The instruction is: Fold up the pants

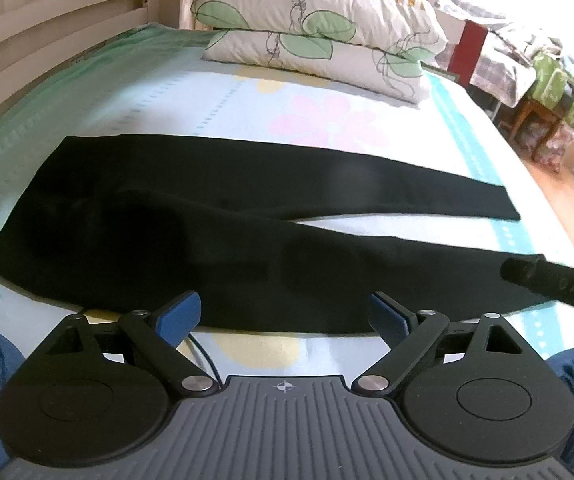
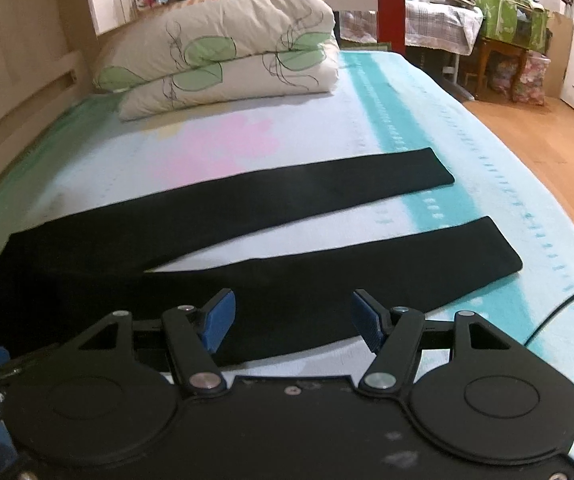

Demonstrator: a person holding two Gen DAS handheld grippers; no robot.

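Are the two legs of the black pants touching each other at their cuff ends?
Apart. In the right wrist view, the far leg and near leg of the black pants diverge, with a strip of bed sheet showing between their ends.

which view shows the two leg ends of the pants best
The right wrist view: both leg ends lie in full sight, apart on the bed sheet. In the left wrist view the far end shows, but the right gripper hides the near one.

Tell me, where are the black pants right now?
The black pants lie flat across the bed, legs spread apart, just beyond both open grippers, nearer than the stacked pillows.
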